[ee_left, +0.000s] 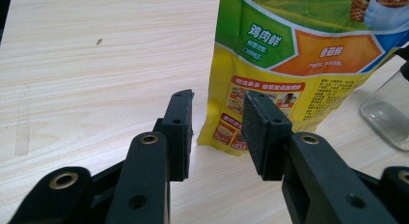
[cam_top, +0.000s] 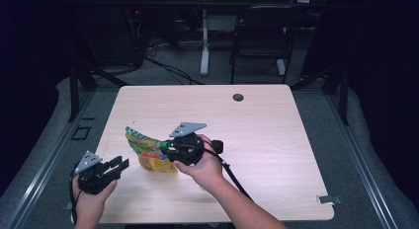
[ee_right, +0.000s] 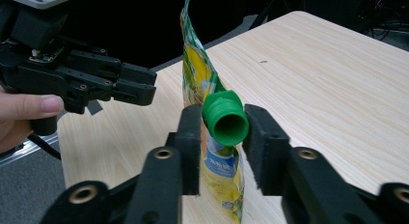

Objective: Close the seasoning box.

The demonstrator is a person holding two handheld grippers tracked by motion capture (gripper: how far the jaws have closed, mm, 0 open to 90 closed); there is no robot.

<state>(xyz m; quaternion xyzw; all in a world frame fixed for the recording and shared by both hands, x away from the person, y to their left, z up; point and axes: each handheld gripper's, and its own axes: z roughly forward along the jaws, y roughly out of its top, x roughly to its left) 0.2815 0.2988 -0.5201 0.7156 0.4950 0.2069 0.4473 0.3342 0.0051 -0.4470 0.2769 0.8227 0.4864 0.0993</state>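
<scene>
The right hand-held gripper had its two black jaws set on either side of the green plastic screw cap of a yellow and green printed plastic pouch. No earlier picture accompanies this moment, and the right gripper view did not settle whether both pads pressed on the cap: the pad at the right of that view lay against it, while the pad at the left stood just beside it. The pouch stood upright on the pale wooden counter, directly ahead of and between these jaws, with its body hanging below the cap and its flat top edge rising above it.

In the high view the right hand-held gripper met the pouch at its right edge, held by the person's right hand.

The left hand-held gripper stood with its jaws partly apart and nothing between them. The pouch was just ahead of its fingertips, towards the right of the left gripper view, apart from both pads. A clear glass jar stood beyond the pouch at the right edge of that view. In the high view the left hand-held gripper lay near the pouch's lower left, held by the left hand.
</scene>
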